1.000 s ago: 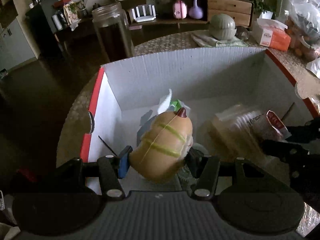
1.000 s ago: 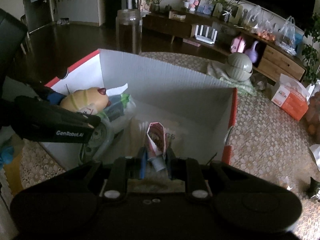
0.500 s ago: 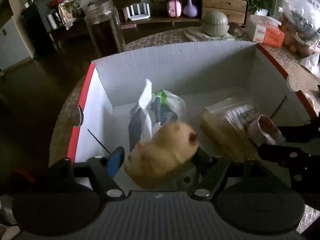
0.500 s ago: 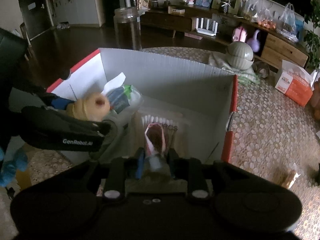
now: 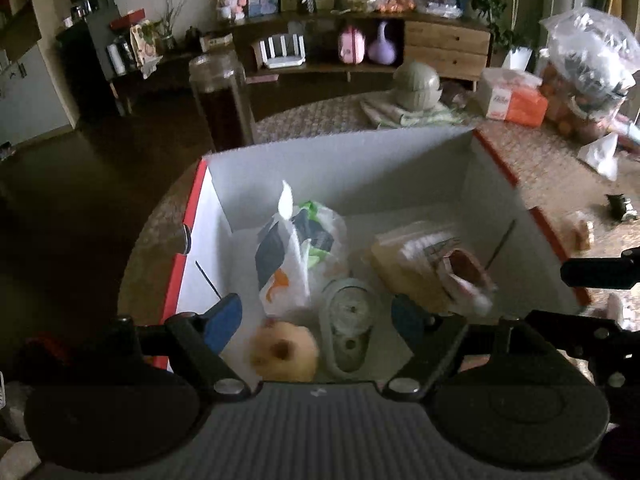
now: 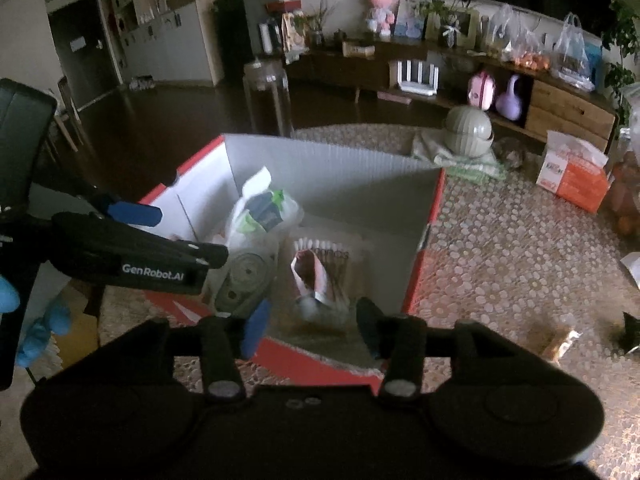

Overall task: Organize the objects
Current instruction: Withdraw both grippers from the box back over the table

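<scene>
Both tongs, left (image 5: 318, 316) and right (image 6: 310, 322), have just been opening and hold nothing; the tan squishy bun toy (image 5: 284, 354) and pink snack packet (image 6: 310, 276) lie in the white cardboard box (image 6: 340, 176). Best lift straight out.

- The white corrugated box with red edges (image 5: 352, 160) stands on the round patterned table (image 6: 500, 248)
- In it, near left: the tan bread-shaped toy (image 5: 284, 354); just right of that, the grey oval case (image 5: 348, 332)
- Behind both, the printed plastic bag (image 5: 300, 248)
- Right: the clear pack of cotton swabs (image 5: 416, 256), with the small pink-edged packet (image 5: 466, 276) on it
</scene>
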Motion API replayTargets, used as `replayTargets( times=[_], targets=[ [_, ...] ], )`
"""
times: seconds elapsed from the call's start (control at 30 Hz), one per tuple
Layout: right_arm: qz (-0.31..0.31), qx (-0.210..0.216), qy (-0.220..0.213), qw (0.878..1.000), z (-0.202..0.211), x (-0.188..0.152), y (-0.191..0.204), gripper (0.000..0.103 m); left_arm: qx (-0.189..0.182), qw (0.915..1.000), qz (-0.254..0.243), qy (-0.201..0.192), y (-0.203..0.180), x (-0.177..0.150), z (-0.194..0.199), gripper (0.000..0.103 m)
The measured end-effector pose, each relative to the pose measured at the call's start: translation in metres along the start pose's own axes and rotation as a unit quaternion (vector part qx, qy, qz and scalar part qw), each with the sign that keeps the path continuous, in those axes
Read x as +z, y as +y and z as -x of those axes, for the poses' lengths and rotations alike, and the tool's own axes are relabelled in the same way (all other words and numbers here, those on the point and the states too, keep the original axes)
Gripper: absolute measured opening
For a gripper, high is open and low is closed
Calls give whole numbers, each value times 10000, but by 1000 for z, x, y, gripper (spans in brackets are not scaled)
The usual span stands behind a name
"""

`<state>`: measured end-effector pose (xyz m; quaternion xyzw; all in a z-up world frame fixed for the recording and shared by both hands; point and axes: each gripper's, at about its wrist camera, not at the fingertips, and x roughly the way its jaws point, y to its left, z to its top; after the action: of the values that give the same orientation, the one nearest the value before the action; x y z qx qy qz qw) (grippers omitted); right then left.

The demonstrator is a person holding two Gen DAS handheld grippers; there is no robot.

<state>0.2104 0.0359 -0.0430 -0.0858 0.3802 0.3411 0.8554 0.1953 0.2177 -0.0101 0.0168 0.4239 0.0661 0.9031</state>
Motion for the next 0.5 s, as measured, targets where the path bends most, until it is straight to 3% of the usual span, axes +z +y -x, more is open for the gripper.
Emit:
replayTargets(
  times=[0.33, 0.5],
  targets=[
    [39, 65, -493, 9988, 64, -15, -12, 57, -203, 9991, -14, -362, -29, -5, 56, 81],
    [5, 101, -713, 9974, 94, -32, -23, 65, -432, 9978, -57, -504, -50, -14, 79, 83]
  ],
)
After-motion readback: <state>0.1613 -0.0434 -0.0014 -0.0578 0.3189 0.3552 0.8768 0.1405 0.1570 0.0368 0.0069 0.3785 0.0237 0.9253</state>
